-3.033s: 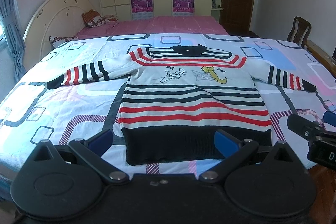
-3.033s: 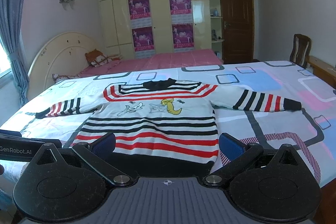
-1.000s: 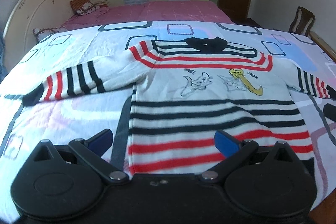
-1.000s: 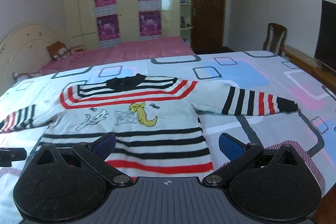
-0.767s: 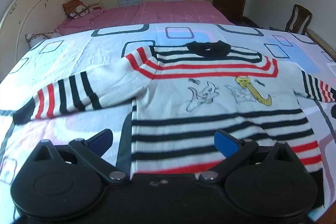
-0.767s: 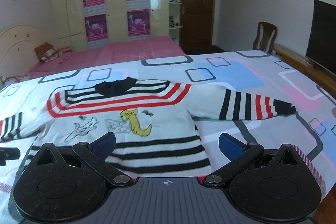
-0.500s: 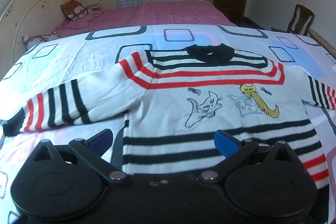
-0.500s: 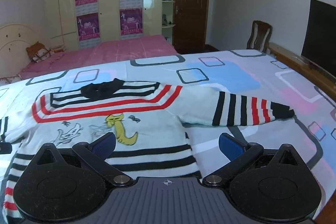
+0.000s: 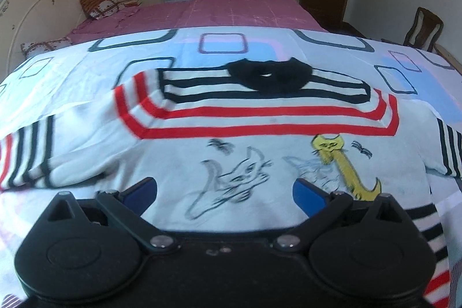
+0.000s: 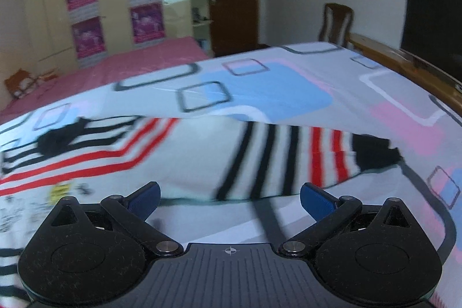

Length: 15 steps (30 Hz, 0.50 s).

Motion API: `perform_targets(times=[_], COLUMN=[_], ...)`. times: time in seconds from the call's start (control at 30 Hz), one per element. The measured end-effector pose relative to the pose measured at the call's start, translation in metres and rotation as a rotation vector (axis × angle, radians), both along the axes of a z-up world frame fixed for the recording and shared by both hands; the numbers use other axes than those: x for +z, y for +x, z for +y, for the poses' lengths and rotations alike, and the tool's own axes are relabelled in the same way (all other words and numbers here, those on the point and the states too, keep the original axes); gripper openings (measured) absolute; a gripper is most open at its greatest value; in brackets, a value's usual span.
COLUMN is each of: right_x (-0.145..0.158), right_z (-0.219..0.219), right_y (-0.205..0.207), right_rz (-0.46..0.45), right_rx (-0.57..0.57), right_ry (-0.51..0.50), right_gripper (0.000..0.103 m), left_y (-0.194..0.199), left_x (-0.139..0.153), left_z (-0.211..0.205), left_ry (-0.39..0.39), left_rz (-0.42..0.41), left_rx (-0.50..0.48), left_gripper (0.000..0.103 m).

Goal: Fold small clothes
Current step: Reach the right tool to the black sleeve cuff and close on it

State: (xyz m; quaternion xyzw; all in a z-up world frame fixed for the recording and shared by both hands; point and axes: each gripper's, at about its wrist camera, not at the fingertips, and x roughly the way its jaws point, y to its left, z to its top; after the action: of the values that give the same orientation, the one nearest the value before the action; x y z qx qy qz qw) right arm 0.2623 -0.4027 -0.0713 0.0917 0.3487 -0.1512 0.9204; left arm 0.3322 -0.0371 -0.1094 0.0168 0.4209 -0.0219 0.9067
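Across the middle of the left wrist view, the striped sweater [image 9: 260, 134] lies flat and face up on the patterned bedspread [image 9: 222, 48], its black collar [image 9: 268, 75] toward the top of the frame and the cat drawings just above the tool. Both sleeves are spread out to the sides, with no crease or turned-over edge that I can see, so the folding looks not yet begun; every fold is left to make.

At the bottom centre of that view the left tool [image 9: 225, 188] hangs over the chest of the sweater with its blue pads wide apart and nothing between them. Whether the pads touch the knit cannot be told.

Low in the right wrist view, the right tool [image 10: 229, 197] is likewise spread wide and empty, pointed at the striped sleeve [image 10: 288, 160] that runs across the middle of the frame to its black cuff [image 10: 372, 153] at the right. That view is blurred.

My judgement: a sleeve is the likely first grasp, to be brought in over the body, then the other sleeve, then the hem up toward the collar
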Motion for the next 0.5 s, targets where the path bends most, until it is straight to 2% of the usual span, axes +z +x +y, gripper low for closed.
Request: perform_targets(times=[0.13,0.2,0.23,0.3,0.5], right_x=[-0.015,-0.022,-0.026,-0.035,-0.052], right_z=[-0.047,-0.068,-0.08,-0.103,-0.146], right_y=[0.003,0.004,0.005,0.008,0.013], right_rz=[0.026,0.04,0.055,0.068,0.079], right_rx=[-0.087,-0.126,-0.146,-0.194,-0.285], right_ry=[0.024,0.035,0.052,0.096,0.14], right_gripper=[0.102,0.087,0.075,0.075,0.075], left_y=[0.016,0.023,0.026,0.032,0.044], left_x=[-0.01,-0.015,-0.017,-0.021,-0.029], left_z=[-0.024,-0.033,-0.037,-0.044,-0.049], left_ry=[0.011,0.016,0.018,0.021,0.034], left_rz=[0.002,0.003,0.004,0.013,0.036], left_rx=[-0.023,-0.032,-0.037,-0.041,-0.044], left_gripper=[0.1,0.099,0.098,0.098,0.091])
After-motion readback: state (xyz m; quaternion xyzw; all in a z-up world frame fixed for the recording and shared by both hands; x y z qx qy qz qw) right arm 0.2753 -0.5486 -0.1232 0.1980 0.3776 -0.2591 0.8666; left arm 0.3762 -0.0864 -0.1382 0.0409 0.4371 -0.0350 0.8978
